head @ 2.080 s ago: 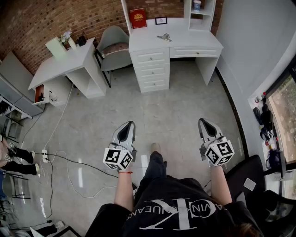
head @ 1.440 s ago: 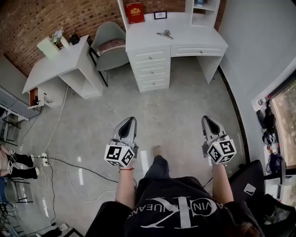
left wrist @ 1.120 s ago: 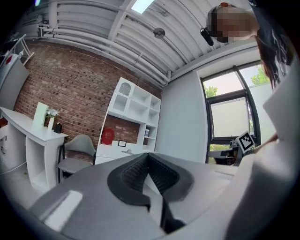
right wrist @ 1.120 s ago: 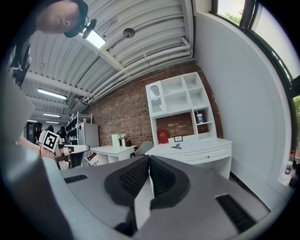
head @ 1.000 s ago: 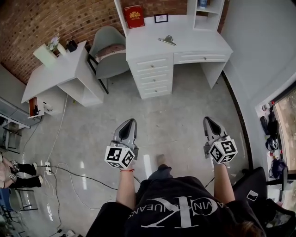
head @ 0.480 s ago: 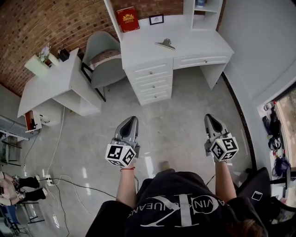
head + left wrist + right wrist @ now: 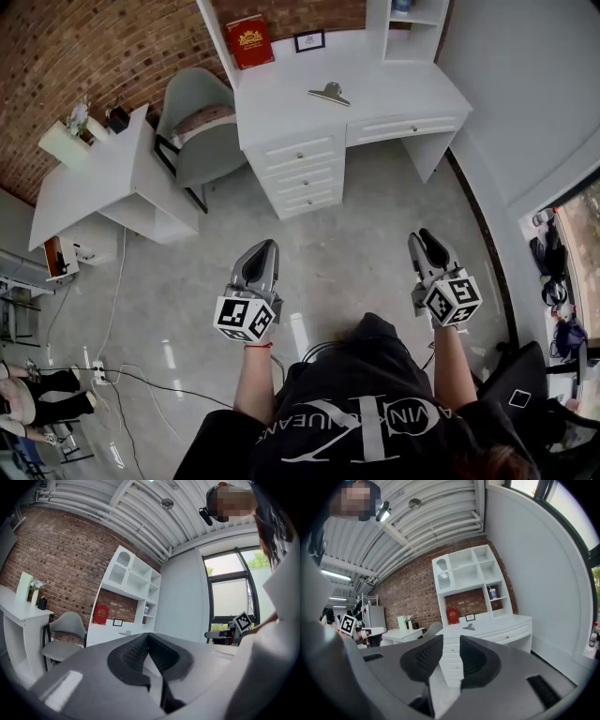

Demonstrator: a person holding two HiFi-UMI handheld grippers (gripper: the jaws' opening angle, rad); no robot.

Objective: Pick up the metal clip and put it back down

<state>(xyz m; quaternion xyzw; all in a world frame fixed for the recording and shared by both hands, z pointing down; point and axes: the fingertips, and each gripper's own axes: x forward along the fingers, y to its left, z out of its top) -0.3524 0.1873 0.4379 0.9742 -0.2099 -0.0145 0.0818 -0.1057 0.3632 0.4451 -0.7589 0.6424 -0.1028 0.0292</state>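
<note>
The metal clip (image 7: 328,93) lies on top of the white desk (image 7: 394,89) far ahead, and shows small in the right gripper view as the clip (image 7: 468,627) and in the left gripper view as the clip (image 7: 125,633). My left gripper (image 7: 262,251) is held over the floor at waist height, its jaws shut with nothing in them. My right gripper (image 7: 425,240) is level with it on the right. Its jaws are opening, a narrow gap between the pads, nothing between them. Both grippers are well short of the desk.
A red book (image 7: 248,41) and a small frame (image 7: 308,40) lean at the desk's back. A grey chair (image 7: 195,127) stands left of the drawers (image 7: 302,173). A second white table (image 7: 89,178) is at left. Cables (image 7: 141,375) run over the floor. A black chair (image 7: 525,394) is at right.
I have walked closer to the desk, which sits larger and nearer in the head view. The right gripper's jaws have parted. The left gripper stays as it was.
</note>
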